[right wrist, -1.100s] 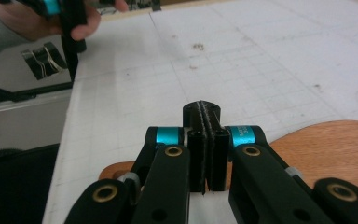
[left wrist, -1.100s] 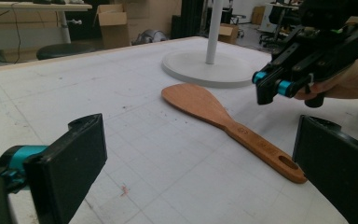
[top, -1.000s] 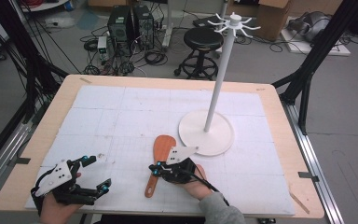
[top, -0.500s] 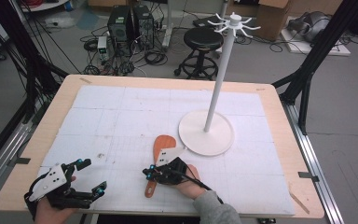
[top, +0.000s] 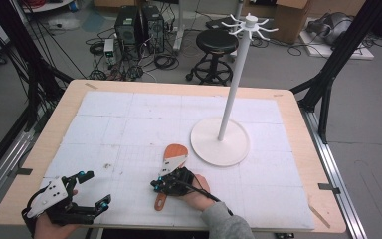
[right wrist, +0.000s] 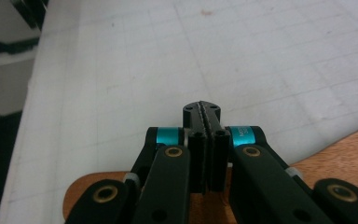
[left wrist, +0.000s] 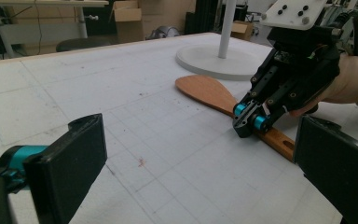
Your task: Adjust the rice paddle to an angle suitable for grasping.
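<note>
Two grippers, left gripper (top: 92, 189) jaws wide (near table edge), right gripper (top: 155, 185) jaws pressed together over wooden spatula (top: 171, 159).

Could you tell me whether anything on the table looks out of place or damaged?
Nothing stands out. The wooden spatula lies flat on the white mat under the right claw, and the white hook stand is upright. A few small reddish specks mark the mat.
</note>
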`<state>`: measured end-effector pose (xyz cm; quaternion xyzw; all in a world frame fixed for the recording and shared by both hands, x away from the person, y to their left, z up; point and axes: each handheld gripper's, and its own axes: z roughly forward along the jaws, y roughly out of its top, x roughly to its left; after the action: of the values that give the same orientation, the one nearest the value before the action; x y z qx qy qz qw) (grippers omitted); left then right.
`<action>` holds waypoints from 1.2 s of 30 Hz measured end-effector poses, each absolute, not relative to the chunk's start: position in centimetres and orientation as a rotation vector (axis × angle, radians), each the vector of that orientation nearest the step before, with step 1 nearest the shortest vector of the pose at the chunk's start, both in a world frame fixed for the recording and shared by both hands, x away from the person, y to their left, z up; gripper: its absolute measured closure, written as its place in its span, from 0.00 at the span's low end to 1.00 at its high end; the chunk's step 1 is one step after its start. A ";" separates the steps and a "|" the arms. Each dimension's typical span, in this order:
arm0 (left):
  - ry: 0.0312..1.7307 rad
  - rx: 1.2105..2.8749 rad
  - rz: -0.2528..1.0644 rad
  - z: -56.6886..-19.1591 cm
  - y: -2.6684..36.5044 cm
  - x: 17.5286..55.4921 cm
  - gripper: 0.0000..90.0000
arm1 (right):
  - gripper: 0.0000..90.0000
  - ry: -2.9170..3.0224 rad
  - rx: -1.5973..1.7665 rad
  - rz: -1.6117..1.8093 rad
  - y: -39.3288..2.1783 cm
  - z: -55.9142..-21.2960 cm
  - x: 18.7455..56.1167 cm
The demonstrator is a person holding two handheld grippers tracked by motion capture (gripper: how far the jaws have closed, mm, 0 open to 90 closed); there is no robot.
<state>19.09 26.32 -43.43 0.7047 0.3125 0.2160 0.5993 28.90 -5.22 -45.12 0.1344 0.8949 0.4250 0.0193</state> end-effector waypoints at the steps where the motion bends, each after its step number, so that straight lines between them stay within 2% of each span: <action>1: 0.723 1.634 0.501 -43.4 26.3 19.1 0.04 | 1.00 2.780 0.421 1.320 -5.2 -45.1 28.9; 22: 0.712 1.632 0.497 -43.3 26.1 19.4 0.04 | 1.00 2.818 0.514 1.321 -7.7 -45.0 28.0; 36: 0.706 1.633 0.488 -43.3 25.9 19.6 0.04 | 1.00 2.857 0.511 1.246 -11.2 -44.5 26.8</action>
<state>19.62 25.86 -43.29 0.7055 0.3049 0.2110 0.6040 26.78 -11.17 -44.52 0.1618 0.9045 0.3944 -0.0084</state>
